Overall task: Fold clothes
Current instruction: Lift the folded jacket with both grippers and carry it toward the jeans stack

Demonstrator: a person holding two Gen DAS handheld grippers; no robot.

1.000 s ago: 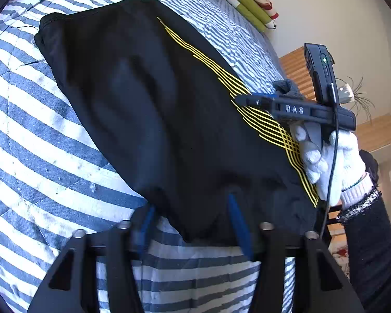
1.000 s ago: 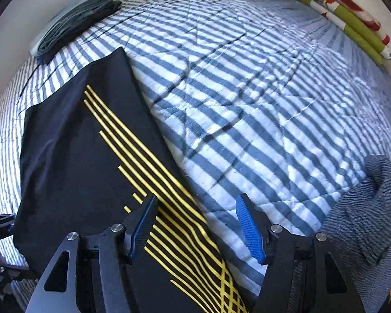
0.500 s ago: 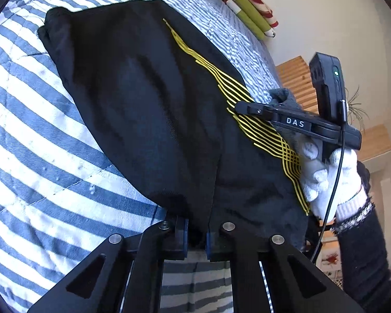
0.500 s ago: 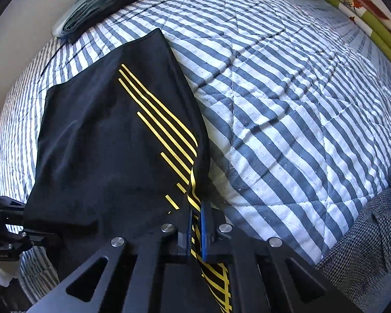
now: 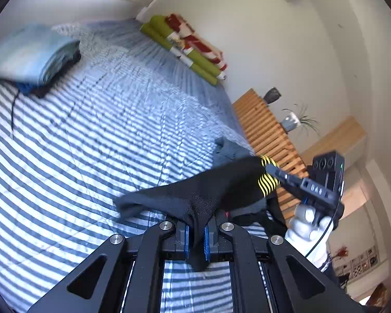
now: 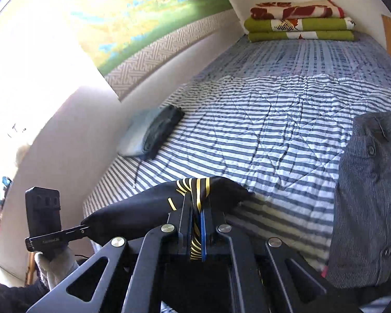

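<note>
Both the left gripper [image 5: 196,230] and right gripper [image 6: 195,230] pinch the black garment [image 5: 195,193], held above the bed [image 5: 91,143] at 6 o'clock; this fold seems underway, a grey shirt [image 6: 370,195] unfolded

Black garment [image 5: 203,195] lower part hidden behind fingers [image 5: 186,237]; folded stack [image 5: 31,57] blurred.

Black, yellow-striped garment [image 5: 195,195]; blue-white striped quilt [image 5: 91,143]
</note>
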